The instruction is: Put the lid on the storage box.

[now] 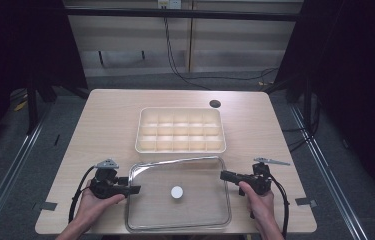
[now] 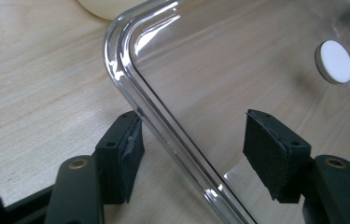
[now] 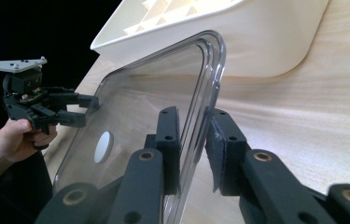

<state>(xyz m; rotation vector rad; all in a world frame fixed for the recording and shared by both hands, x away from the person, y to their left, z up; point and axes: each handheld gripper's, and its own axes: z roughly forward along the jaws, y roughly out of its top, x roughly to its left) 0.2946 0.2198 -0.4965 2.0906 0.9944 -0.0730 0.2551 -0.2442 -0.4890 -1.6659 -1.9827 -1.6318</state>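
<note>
A clear plastic lid (image 1: 197,210) lies on the wooden table near its front edge, with a white round disc (image 1: 177,192) at its middle. My left gripper (image 1: 137,190) is open astride the lid's left rim (image 2: 163,135), one jaw outside and one inside, with neither pad touching. My right gripper (image 1: 222,175) holds the lid's right rim (image 3: 210,79), its jaws drawn in close on both sides of it. The right gripper view also shows the disc (image 3: 102,147) and the left gripper (image 3: 91,109) at the far rim.
A cream box (image 1: 180,146) with several compartments sits just behind the lid, nearly touching its far edge. A dark round hole (image 1: 215,103) is in the tabletop behind the box. Bare wood (image 1: 100,130) lies to either side.
</note>
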